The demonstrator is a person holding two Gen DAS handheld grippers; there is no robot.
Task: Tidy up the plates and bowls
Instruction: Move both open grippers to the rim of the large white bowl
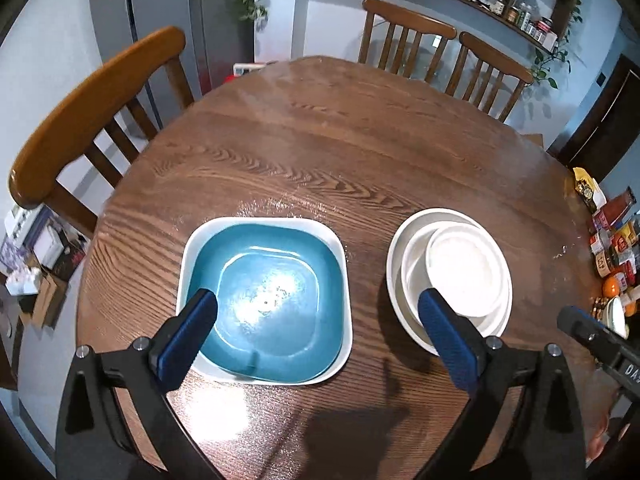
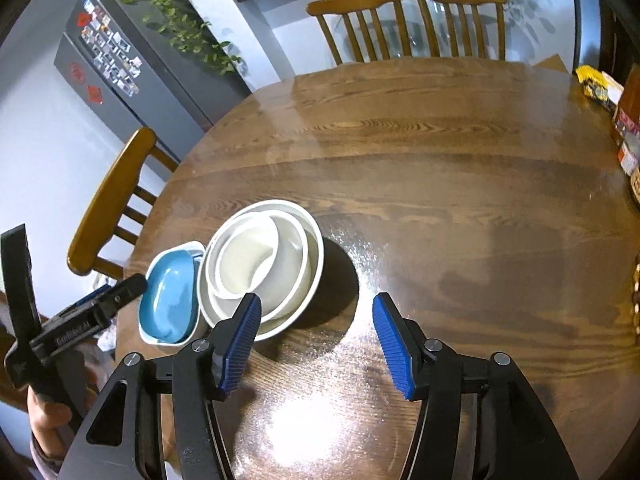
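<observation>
Left wrist view first: our left gripper point(image 1: 320, 320) hangs over the near edge of the table point(image 1: 340, 140) with its jaws spread wide and nothing between the pads. Under it we have the blue square plate point(image 1: 268, 300) nested in a white square dish point(image 1: 192, 248), and just beside that, toward the right, the stack of white round bowls point(image 1: 464, 272), nested three deep as far as we can tell.

Over on the right wrist view, our right gripper point(image 2: 316, 340) sits partly open and empty above bare wood, its left pad point(image 2: 240, 344) near the stack's rim, though we cannot tell whether it touches.

Both stacks look already sorted by shape, so we judge the job nearly finished. These pieces look like glazed ceramic: stiff, heavy when stacked, slick under rubber, and quick to chip. If we shift either pile, we'd pinch the outermost rim, one pad inside and one outside, and slide instead of lifting. The innermost bowl sits off-centre and tilted, so it could rattle.
</observation>
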